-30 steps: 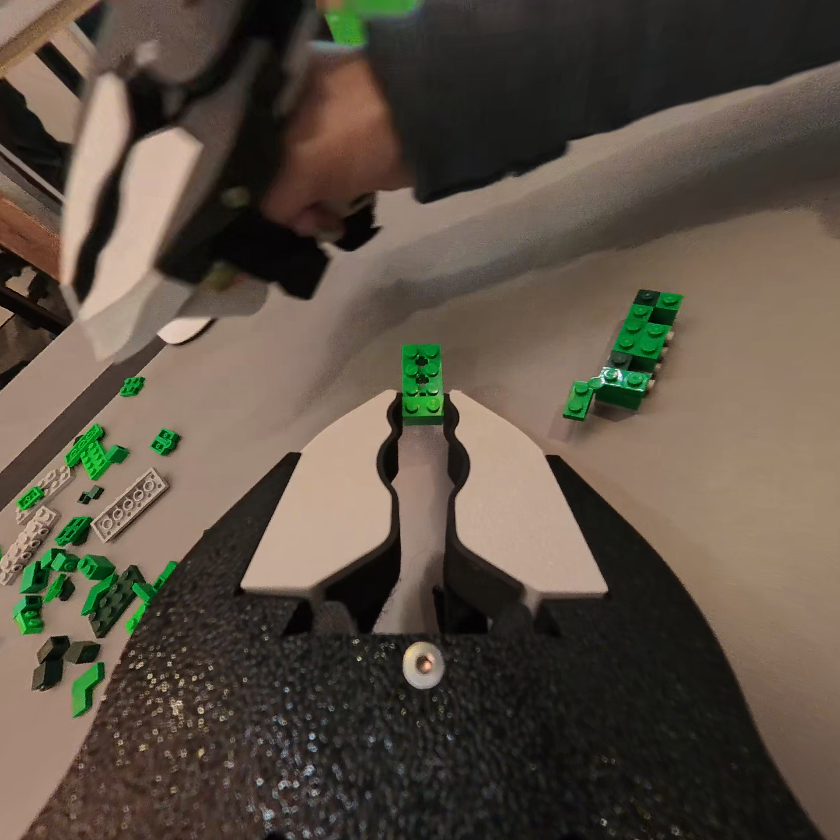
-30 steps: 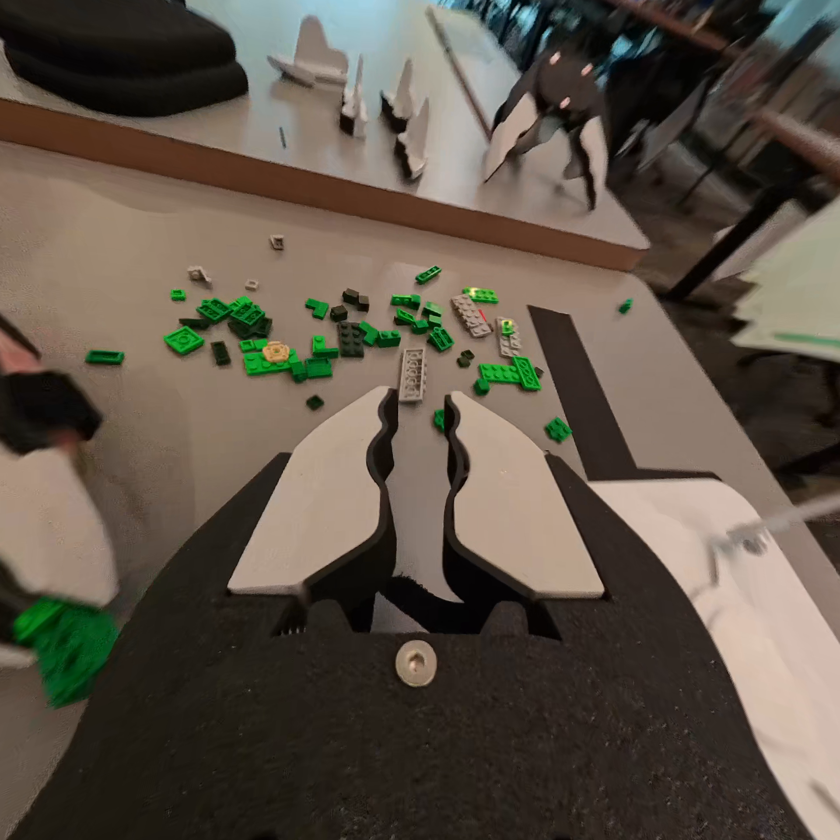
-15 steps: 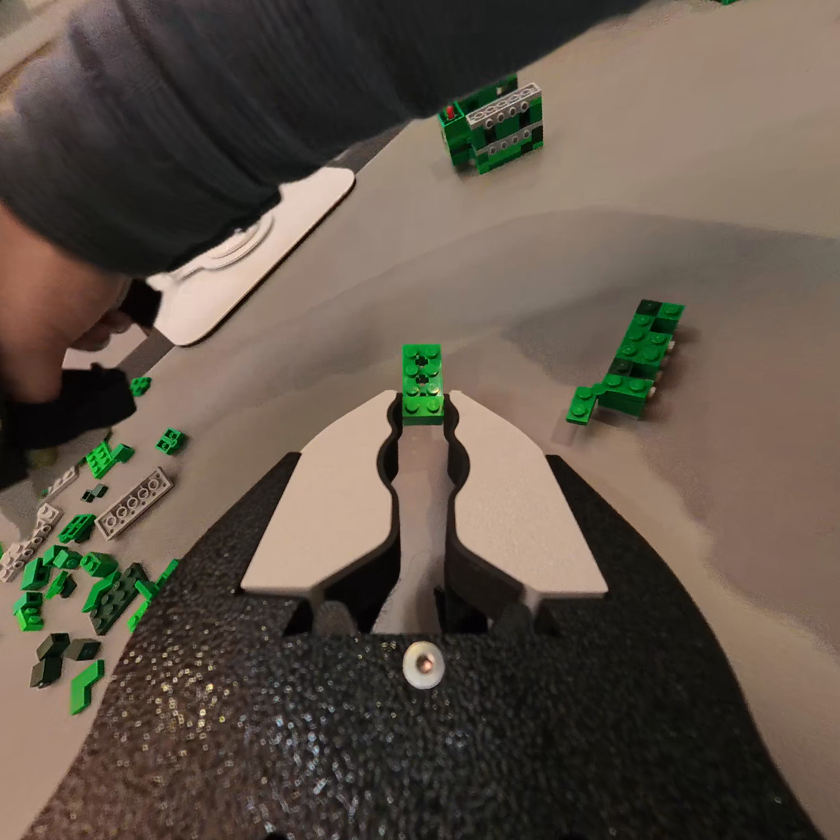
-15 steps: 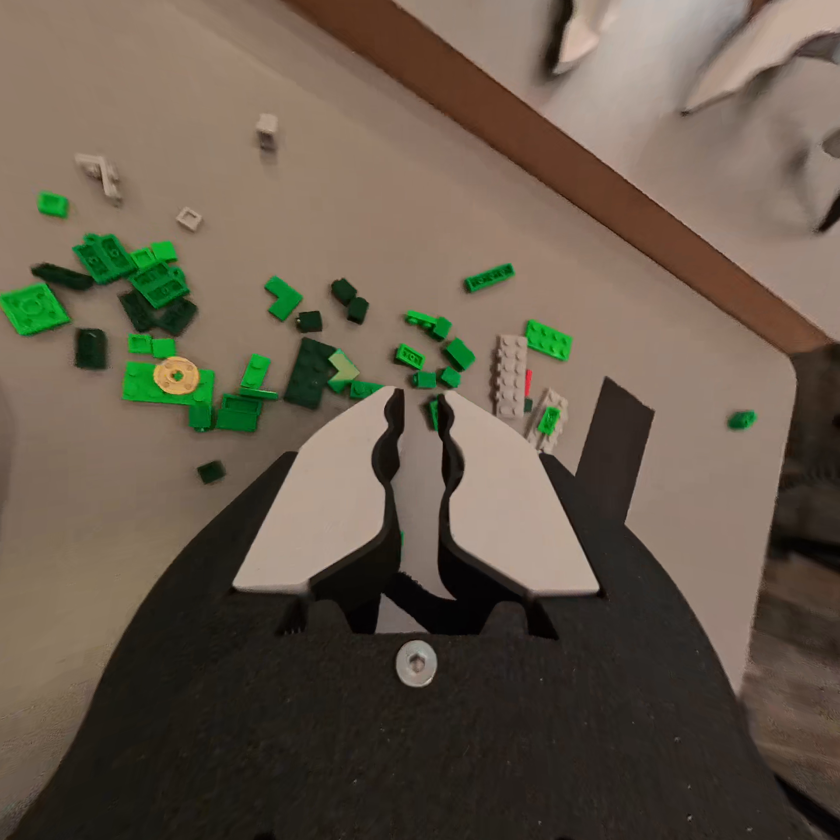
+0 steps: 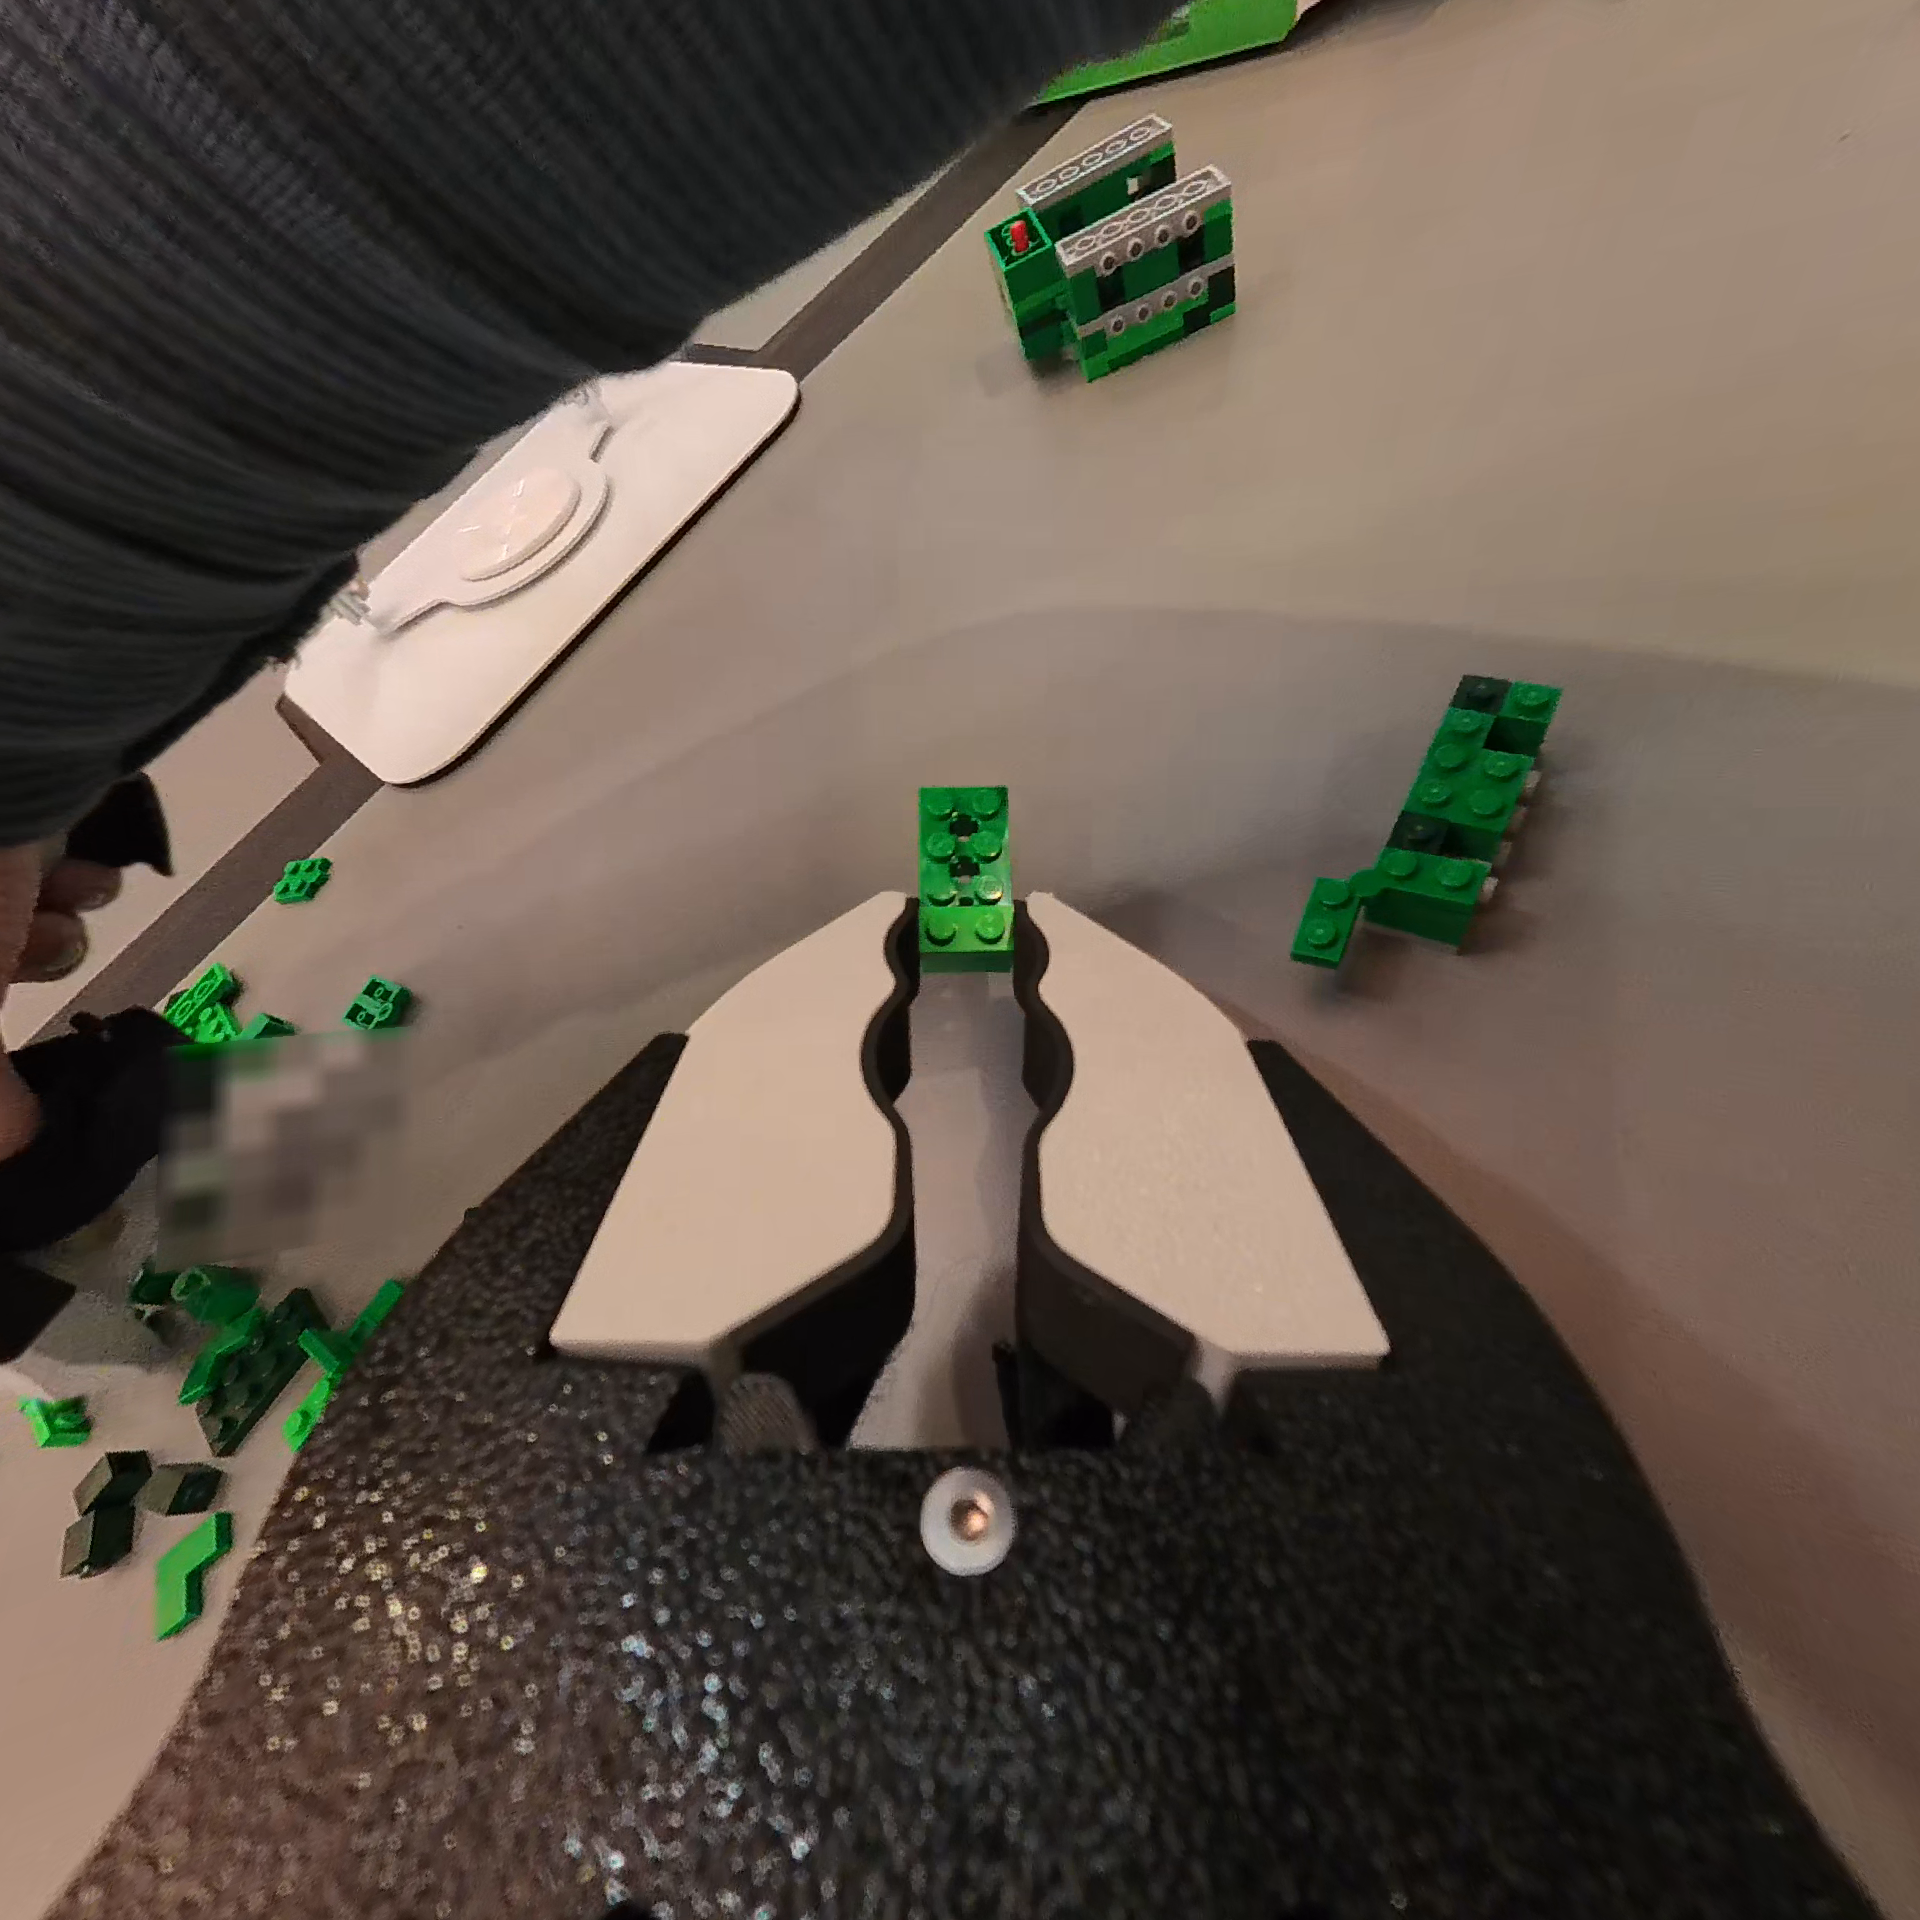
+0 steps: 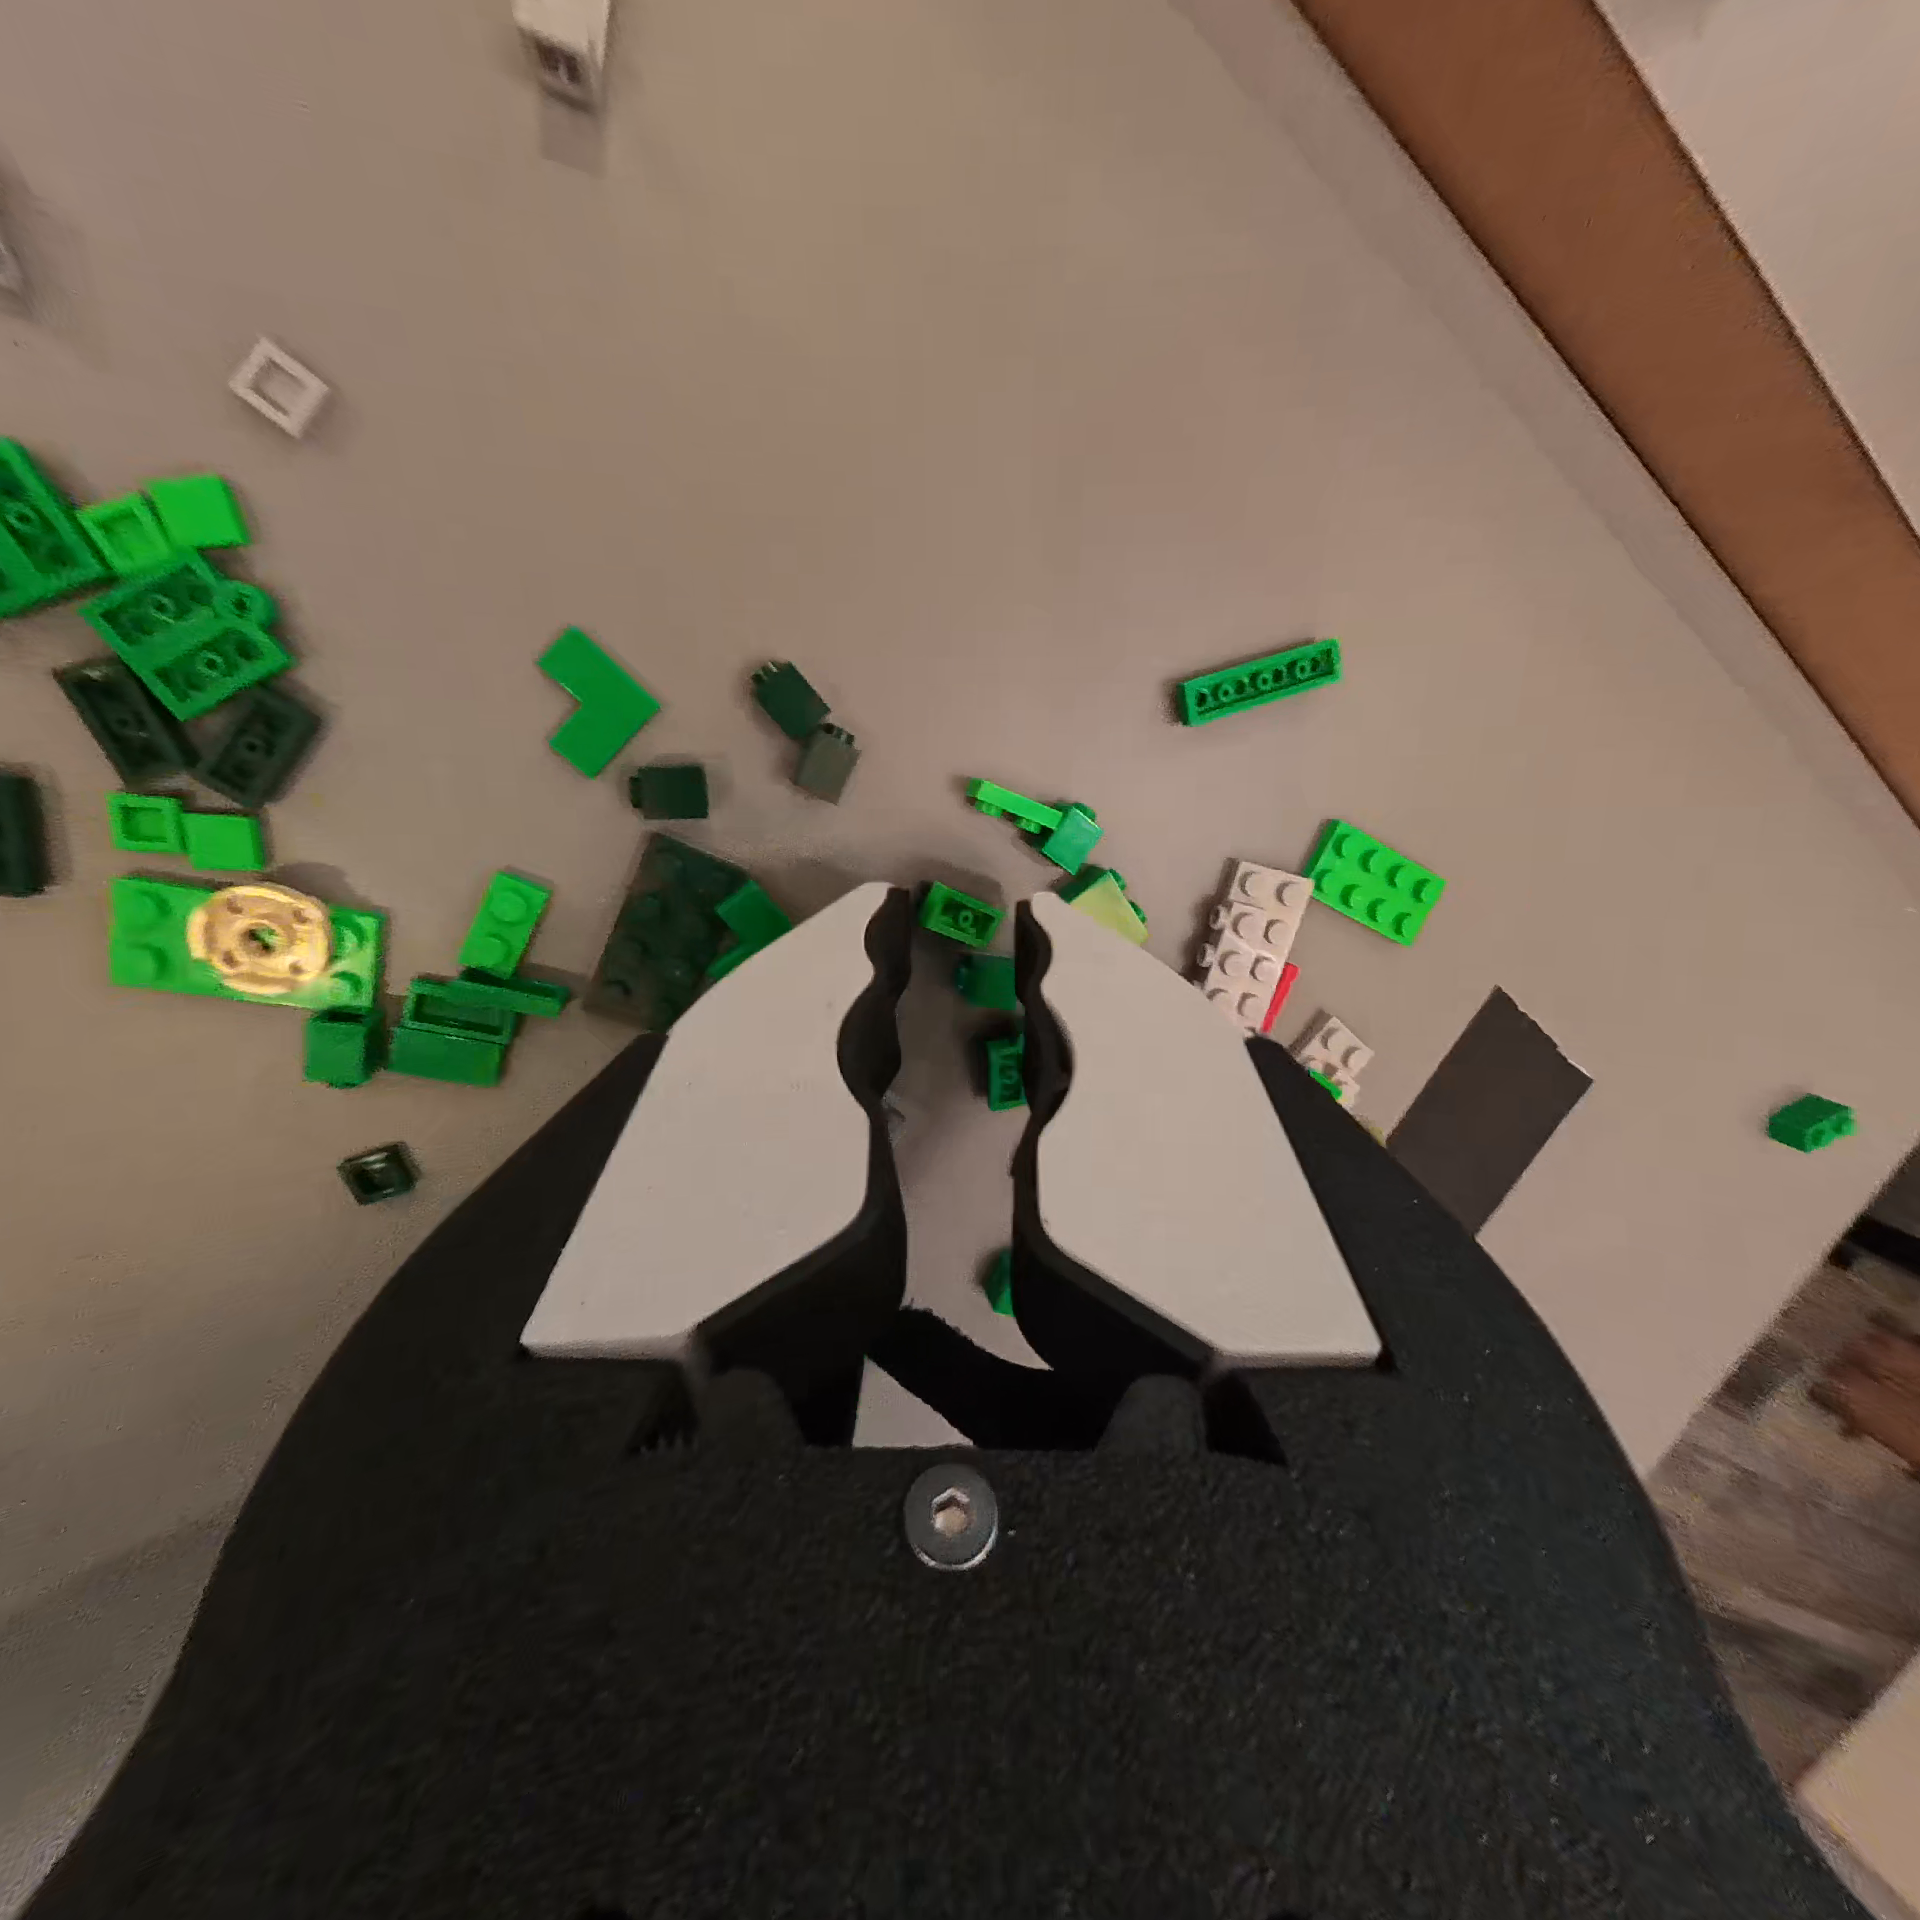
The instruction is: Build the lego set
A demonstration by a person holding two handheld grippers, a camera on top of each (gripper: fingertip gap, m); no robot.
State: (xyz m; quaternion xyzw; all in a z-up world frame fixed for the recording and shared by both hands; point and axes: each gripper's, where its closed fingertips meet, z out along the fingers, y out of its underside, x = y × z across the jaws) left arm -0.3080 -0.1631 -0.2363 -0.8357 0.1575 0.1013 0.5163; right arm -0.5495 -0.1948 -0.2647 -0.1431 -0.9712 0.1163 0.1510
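Observation:
My left gripper (image 5: 966,925) is shut on a small green brick stack (image 5: 963,873) and holds it above the grey table. A stepped green assembly (image 5: 1439,831) lies to its right. A larger green and grey build (image 5: 1127,265) stands farther back. My right gripper (image 6: 956,909) is open and empty, low over a pile of loose pieces. A small green piece (image 6: 961,914) lies between its fingertips. A dark green plate (image 6: 665,930) lies just left of them and grey plates (image 6: 1252,940) just right.
A person's dark sleeve (image 5: 312,260) crosses the upper left of the left wrist view. A white pad (image 5: 540,571) lies beyond it. Loose green pieces (image 5: 239,1361) lie at lower left. A green plate with a tan disc (image 6: 255,940) lies left. A brown table edge (image 6: 1621,343) runs at upper right. The grippers' ends are close to 25 cm from one another. It is some 4 cm from my right tips to the dark green plate (image 6: 665,930). It is also in sight in the left wrist view (image 5: 240,1380).
My right gripper has dropped down and forward toward the loose pieces, which now look much larger. My left gripper keeps the green stack still. The sleeve has swept across the left wrist view.

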